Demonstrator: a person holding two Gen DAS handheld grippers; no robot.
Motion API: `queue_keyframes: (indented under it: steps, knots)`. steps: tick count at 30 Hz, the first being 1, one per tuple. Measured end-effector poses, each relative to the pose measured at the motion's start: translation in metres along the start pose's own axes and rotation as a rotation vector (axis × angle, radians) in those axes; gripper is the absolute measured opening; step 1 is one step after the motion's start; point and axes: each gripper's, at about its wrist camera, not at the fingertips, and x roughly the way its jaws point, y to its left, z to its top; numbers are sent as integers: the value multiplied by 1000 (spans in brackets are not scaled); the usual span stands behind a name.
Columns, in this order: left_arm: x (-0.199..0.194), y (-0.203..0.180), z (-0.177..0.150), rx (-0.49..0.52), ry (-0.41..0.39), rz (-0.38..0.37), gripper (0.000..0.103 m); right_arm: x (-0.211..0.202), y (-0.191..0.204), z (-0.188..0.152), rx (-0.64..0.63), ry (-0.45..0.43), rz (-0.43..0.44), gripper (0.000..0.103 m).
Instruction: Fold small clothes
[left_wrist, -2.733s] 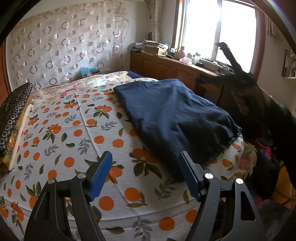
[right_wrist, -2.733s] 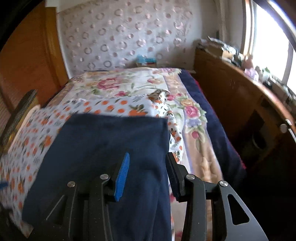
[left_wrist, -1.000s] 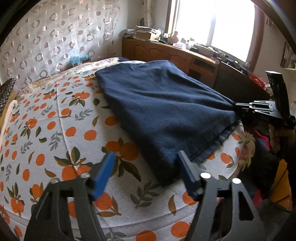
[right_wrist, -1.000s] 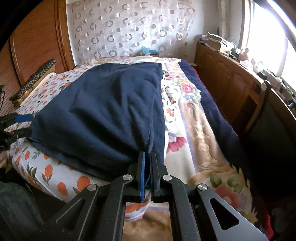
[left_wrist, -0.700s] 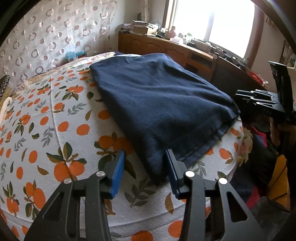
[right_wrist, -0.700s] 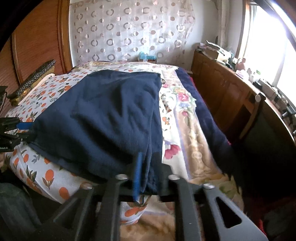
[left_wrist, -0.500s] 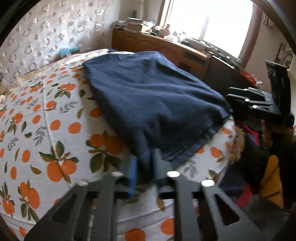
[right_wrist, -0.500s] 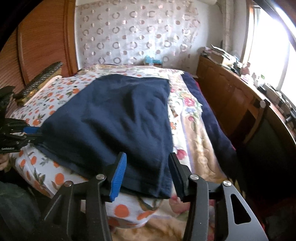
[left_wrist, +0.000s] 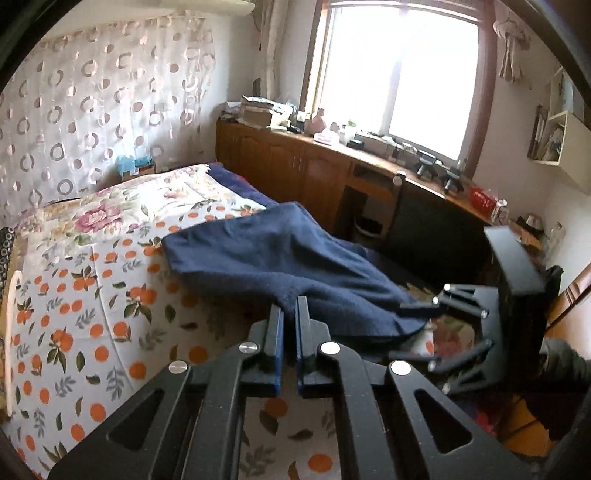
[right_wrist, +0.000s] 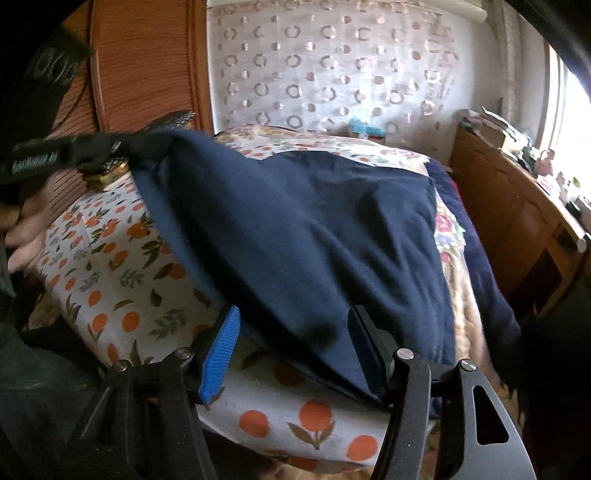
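Observation:
A dark navy garment (left_wrist: 280, 258) lies across the bed with the orange-print sheet (left_wrist: 74, 295). My left gripper (left_wrist: 289, 306) is shut on the garment's near corner and holds it lifted above the bed; it also shows at the upper left of the right wrist view (right_wrist: 122, 146), with the cloth hanging from it. My right gripper (right_wrist: 295, 325) is open, its blue pads on either side of the garment's near edge (right_wrist: 332, 314), not gripping it. The right gripper also shows in the left wrist view (left_wrist: 421, 310) at the cloth's other corner.
A wooden sideboard (left_wrist: 332, 173) with clutter runs under the window at the right. A floral quilt (right_wrist: 454, 236) and a dark blue blanket (right_wrist: 484, 280) lie along the bed's right side. A wooden headboard (right_wrist: 144, 62) and patterned curtain (right_wrist: 332, 70) stand behind. A dark chair (left_wrist: 424, 229) stands by the bed.
My left gripper has shut on the garment's corner and lifted it up off the bed. My right gripper had shut on the edge, then opened, and stays open around it.

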Motion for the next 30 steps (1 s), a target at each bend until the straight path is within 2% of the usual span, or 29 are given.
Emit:
queue_keyframes:
  steps: [8,15,17,19,23,26,30]
  knots:
    - [-2,8,-1,-35,-18,9,5,17,-25,-8,4,67,-78,65]
    - [-7,13,-1,-46,-31,23,5,14,-37,-11,8,68,-155,65]
    - [-7,15,-2,-52,-29,24,5,11,-44,-10,25,60,-168,53]
    - [-8,17,-3,-58,-29,26,5,10,-48,-9,30,53,-168,44]
    - [-7,16,-4,-53,-25,35,5,9,-46,-7,14,33,-162,13]
    - [-6,17,-5,-43,-21,54,5,8,-42,-5,-2,9,-170,8]
    - [-6,20,-6,-48,-21,62,5,5,-45,0,17,-37,-171,7]
